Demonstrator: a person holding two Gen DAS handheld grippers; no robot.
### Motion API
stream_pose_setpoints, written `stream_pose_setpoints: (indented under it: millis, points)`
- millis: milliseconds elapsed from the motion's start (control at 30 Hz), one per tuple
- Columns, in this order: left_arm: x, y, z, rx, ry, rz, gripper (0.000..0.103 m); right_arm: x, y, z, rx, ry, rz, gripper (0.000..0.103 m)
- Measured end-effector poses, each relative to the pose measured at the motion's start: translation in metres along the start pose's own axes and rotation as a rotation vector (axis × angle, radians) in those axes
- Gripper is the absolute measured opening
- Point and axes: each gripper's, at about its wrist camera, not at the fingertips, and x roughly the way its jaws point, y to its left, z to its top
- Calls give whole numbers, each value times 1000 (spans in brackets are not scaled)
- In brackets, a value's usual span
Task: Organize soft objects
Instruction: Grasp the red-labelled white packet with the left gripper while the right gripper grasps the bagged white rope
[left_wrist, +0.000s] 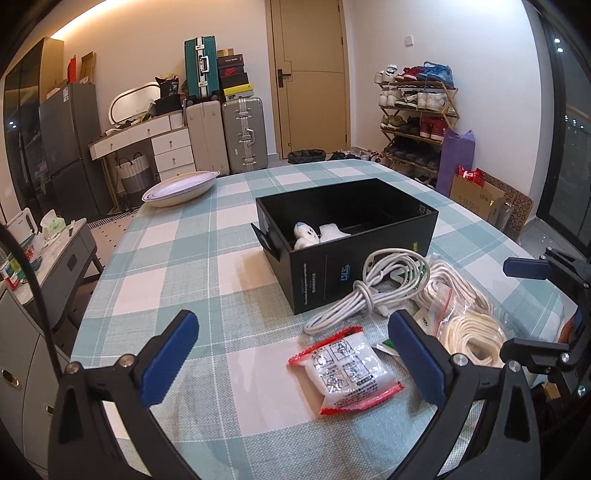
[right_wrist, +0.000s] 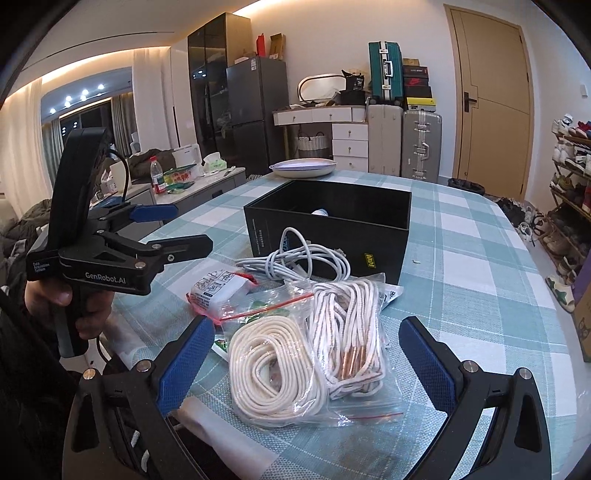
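Note:
A black box stands on the checked tablecloth and holds a white plush toy and a white soft item. In front of it lie a coiled white cable, a red-edged white packet, and bags of white cord. My left gripper is open and empty, just above the packet. My right gripper is open and empty, over the cord bags.
A stack of plates sits at the table's far edge. Beyond are suitcases, a dresser, a door, a shoe rack and a side table.

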Motion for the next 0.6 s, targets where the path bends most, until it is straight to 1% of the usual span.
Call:
stream_pose_setpoints:
  millis: [267,400,600]
  points:
    - [2,0,-2,-3,5,-3,103,7,13,-5,-65,33,6,99]
    - [3,-3,-4,9,5,-17,103,9,19,-6,-83,41,20,99]
    - [5,-7,-6,27,19,-30,103,15,26,-11,-116,73,31,90]
